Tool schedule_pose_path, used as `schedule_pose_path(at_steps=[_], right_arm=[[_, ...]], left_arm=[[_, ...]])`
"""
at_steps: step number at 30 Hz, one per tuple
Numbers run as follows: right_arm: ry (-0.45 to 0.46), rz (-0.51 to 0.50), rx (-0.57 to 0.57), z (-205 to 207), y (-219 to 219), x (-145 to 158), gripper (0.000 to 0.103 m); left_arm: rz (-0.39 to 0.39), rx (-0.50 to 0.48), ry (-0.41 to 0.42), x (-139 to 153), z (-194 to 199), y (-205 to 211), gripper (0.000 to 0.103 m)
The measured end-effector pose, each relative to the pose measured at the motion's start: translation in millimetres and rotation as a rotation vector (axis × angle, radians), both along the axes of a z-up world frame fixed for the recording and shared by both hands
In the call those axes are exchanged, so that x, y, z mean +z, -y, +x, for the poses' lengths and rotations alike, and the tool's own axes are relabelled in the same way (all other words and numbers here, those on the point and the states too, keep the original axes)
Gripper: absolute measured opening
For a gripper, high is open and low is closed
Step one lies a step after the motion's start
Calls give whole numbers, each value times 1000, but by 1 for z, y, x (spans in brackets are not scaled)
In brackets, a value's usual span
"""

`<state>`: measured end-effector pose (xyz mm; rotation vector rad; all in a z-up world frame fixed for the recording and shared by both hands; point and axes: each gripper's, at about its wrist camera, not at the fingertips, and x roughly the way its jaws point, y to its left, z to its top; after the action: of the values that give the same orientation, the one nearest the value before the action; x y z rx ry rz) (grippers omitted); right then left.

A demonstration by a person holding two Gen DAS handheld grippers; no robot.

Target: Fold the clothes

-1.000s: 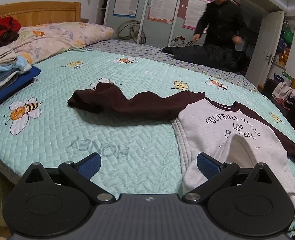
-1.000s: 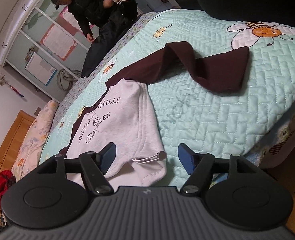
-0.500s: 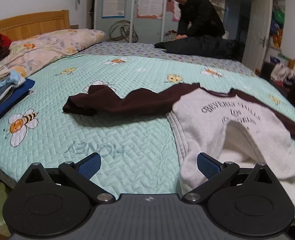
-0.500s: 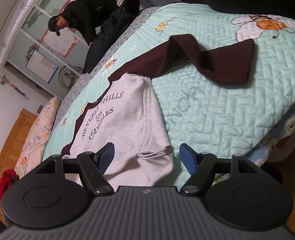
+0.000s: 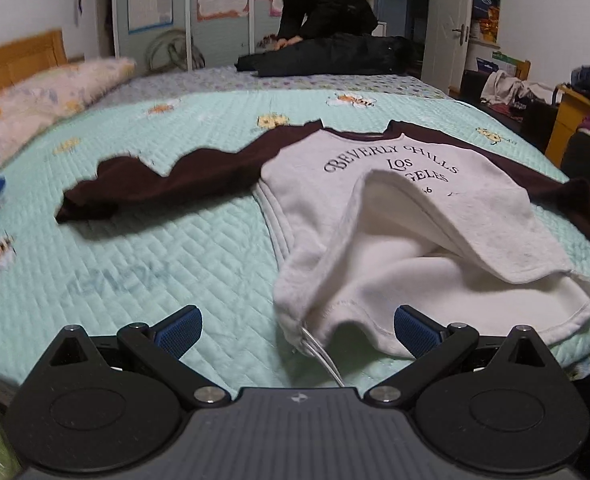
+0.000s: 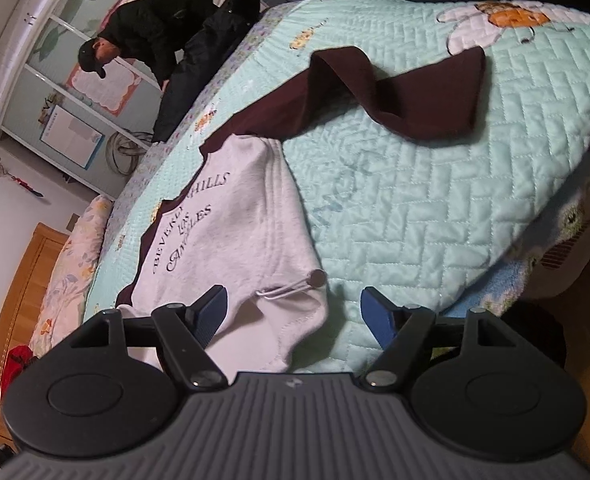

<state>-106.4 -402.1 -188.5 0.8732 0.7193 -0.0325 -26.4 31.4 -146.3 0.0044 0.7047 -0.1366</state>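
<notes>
Your left gripper (image 5: 297, 326) sits at the bottom centre of the left wrist view, its two blue-padded fingers (image 5: 177, 328) spread wide and holding nothing. Between them, in the lower middle of the frame, lies the hem of the white sweatshirt with dark maroon sleeves and "BEVERLY HILLS LOS ANGELES" lettering (image 5: 391, 200); the hem is lifted into an open mouth that shows the fleecy inner lining. A thin silver wire loop (image 5: 319, 350) runs from the hem corner down toward the gripper body. One maroon sleeve (image 5: 163, 182) stretches to the left of centre, rumpled, over the mint-green quilted bedspread with bee motifs (image 5: 167, 256).

Your right gripper (image 6: 295, 312) occupies the bottom centre of the right wrist view, likewise spread apart and empty. The sweatshirt (image 6: 239, 216) lies left of centre, its hem corner between the pads; the wire loop (image 6: 291, 286) rests on that corner. The sleeve (image 6: 407, 92) crosses the upper right of the frame.

A person in black clothing and a cap (image 5: 319, 0) bends over a dark garment (image 5: 335, 56) at the top centre of the left view. A floral pillow (image 5: 43, 100) lies at the left edge.
</notes>
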Motion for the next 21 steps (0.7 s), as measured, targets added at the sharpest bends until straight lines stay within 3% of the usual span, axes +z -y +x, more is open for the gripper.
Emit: schedule_pose_path(at_steps=[6, 13, 17, 21], right_arm=[[-27, 18, 0, 2, 0, -10, 76], [-42, 17, 15, 0, -4, -13, 77], [-60, 21, 6, 1, -3, -17, 79], [-64, 17, 20, 1, -5, -18, 79]], left_arm=[[-75, 4, -7, -8, 8, -7, 102], [-177, 126, -35, -19, 25, -21, 97], [-62, 234, -63, -25, 38, -21, 97], [-26, 225, -57, -27, 41, -16, 97]])
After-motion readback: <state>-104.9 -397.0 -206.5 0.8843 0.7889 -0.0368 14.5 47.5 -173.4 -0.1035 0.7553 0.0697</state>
